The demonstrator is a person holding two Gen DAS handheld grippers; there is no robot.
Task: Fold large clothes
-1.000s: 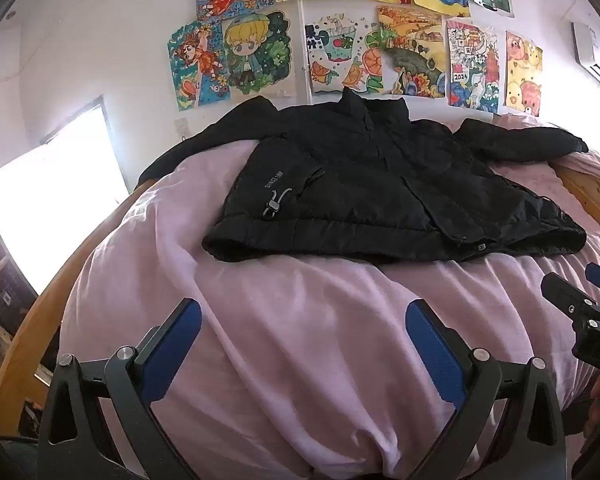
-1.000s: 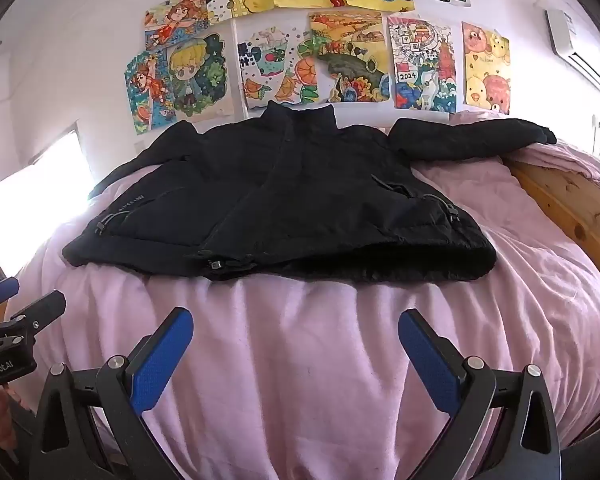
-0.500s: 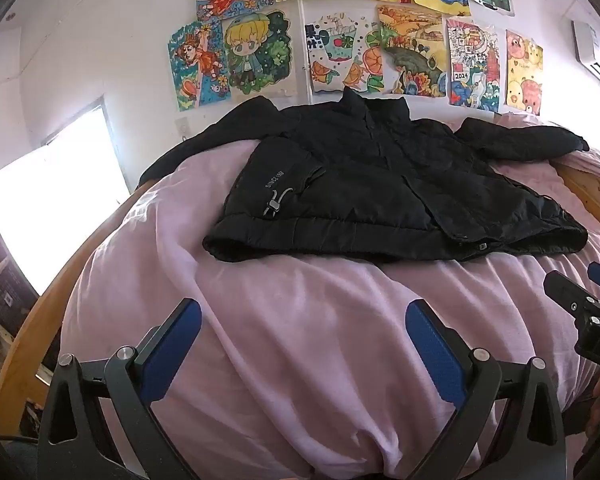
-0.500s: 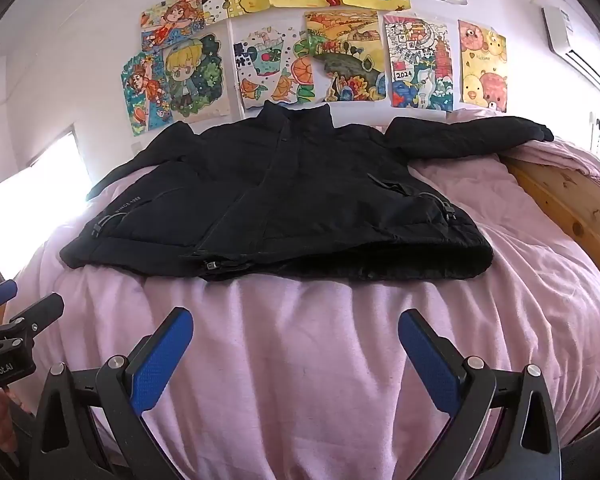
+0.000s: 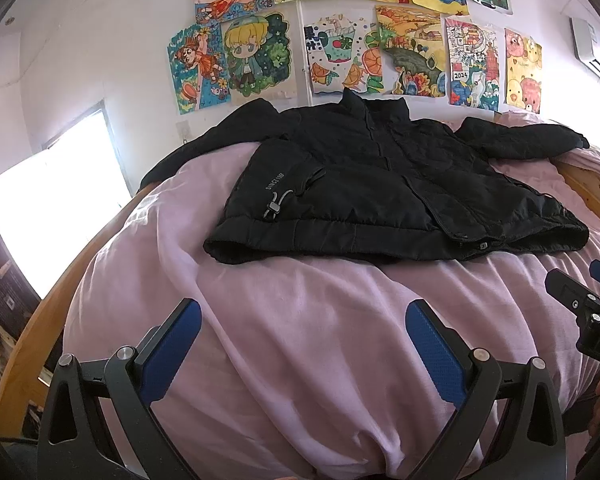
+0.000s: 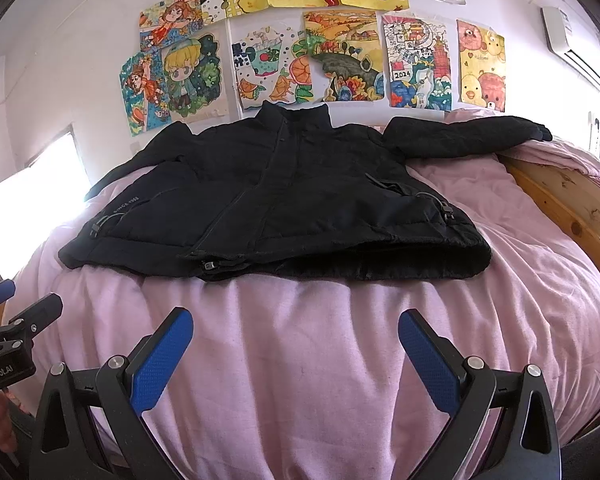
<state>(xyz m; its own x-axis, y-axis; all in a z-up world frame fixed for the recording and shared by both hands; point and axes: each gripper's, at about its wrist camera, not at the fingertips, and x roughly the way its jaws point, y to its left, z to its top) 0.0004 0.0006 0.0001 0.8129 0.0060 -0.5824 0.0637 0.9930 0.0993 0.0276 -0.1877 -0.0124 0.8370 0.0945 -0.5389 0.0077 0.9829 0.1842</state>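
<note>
A: So, where is the jacket (image 6: 276, 200)?

B: Spread flat, front up, on the pink cover (image 6: 300, 360) of the bed, collar toward the wall of drawings (image 6: 300, 40), hem toward the cameras. Sleeves out to both sides.

A: All of it in sight?

B: Not quite. From the right wrist the far sleeve on the window side drops over the bed's curve and its cuff is hidden. From the left wrist, the same jacket (image 5: 380, 184) shows that sleeve running toward the wooden frame (image 5: 36, 340), the end lost in glare from the window (image 5: 48, 208). Small lettering near one pocket is too fine to read surely.

A: And the grippers?

B: Left gripper (image 5: 300, 344) has its blue pads spread wide, nothing between them, over bare cover, well short of the hem. Right gripper (image 6: 296, 344) is likewise wide apart and empty, near the hem's middle yet not touching.

A: Do they see each other?

B: Only partly; each appears cut off at the other view's edge.
</note>
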